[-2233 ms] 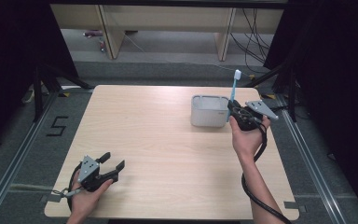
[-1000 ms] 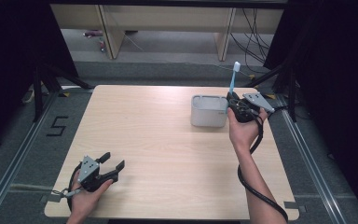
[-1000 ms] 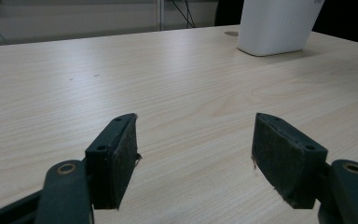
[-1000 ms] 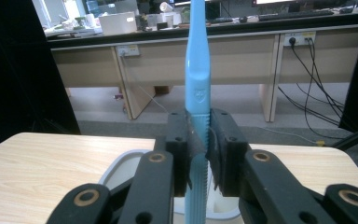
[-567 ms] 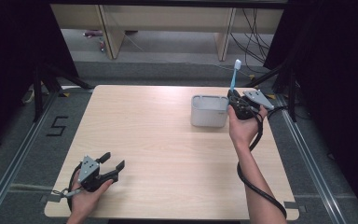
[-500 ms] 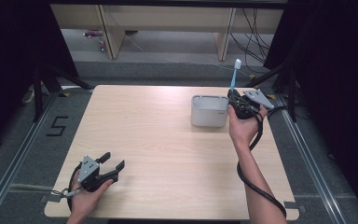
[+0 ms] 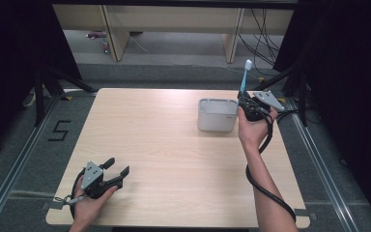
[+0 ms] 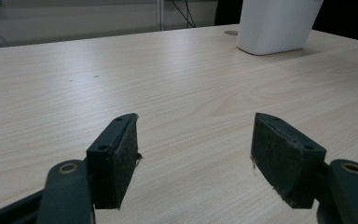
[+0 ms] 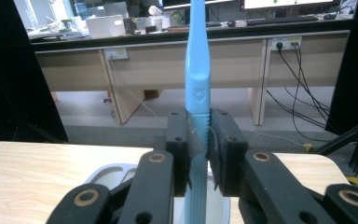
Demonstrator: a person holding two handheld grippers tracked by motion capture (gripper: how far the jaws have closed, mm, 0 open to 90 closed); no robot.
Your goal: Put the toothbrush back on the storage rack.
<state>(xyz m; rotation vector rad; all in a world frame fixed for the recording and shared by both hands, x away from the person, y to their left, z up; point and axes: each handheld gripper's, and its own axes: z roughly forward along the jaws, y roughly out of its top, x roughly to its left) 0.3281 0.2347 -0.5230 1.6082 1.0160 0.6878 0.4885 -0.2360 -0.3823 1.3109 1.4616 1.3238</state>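
Note:
A light blue toothbrush [image 7: 244, 79] stands upright with its white head up, clamped in my right gripper [image 7: 246, 104] at the table's far right. In the right gripper view both jaws press on the toothbrush handle [image 9: 198, 93], whose lower end hangs over the white holder [image 9: 114, 175]. The same white holder [image 7: 217, 115] is a rounded box just left of that gripper. My left gripper [image 7: 118, 170] rests low at the table's near left corner, open, with bare wood between its pads [image 8: 121, 156]. From there the white holder [image 8: 278, 25] stands far off.
The light wooden table [image 7: 164, 145] has a small round hole near the holder. Black frame legs and floor rails run along both sides, with a "5" marked on the floor at left. Desks and cables stand beyond the far edge.
My right gripper has carried the toothbrush a little farther away and slightly higher beside the holder. The left gripper has stayed put.

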